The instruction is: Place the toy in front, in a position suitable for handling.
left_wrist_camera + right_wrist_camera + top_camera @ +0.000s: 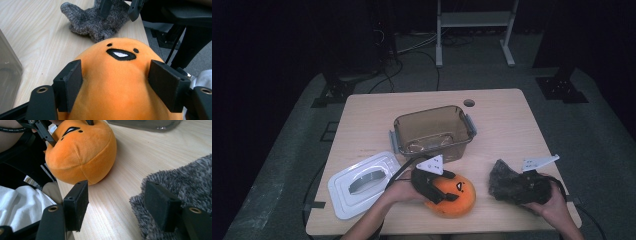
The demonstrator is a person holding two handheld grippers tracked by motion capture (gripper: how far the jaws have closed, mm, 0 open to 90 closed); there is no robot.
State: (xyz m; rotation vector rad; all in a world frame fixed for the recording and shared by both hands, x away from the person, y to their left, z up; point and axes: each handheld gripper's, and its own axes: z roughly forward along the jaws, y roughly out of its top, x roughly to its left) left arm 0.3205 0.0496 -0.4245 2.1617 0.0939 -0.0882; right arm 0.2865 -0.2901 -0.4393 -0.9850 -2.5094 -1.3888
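1. The orange plush toy (451, 196) sits on the table's (512, 130) near edge, a little left of centre, its embroidered black eyes and open mouth turned up and away from the person.
2. The left gripper (116, 77) straddles that toy from behind. In the left gripper view the two black jaws flank the plush body, one on each side, and both pads meet the fabric. Whether they squeeze it or merely rest against it cannot be told, as the plush shows no clear dent.
3. In the high view the left gripper (432, 186) lies over the toy's left half, the hand (399, 191) behind it.
4. To the right of the toy, near but not touching, lies a grey fuzzy plush (507, 181).
5. The right gripper (117, 205) has its jaws apart: one pad stands over bare wood, the other rests on the grey fur's edge, with nothing clamped between them.
6. Farther out, a smoky transparent bin (434, 131) stands open at mid-table, and its white lid (359, 184) lies flat at the left.
7. No brand, label or readable writing shows on any of these things.
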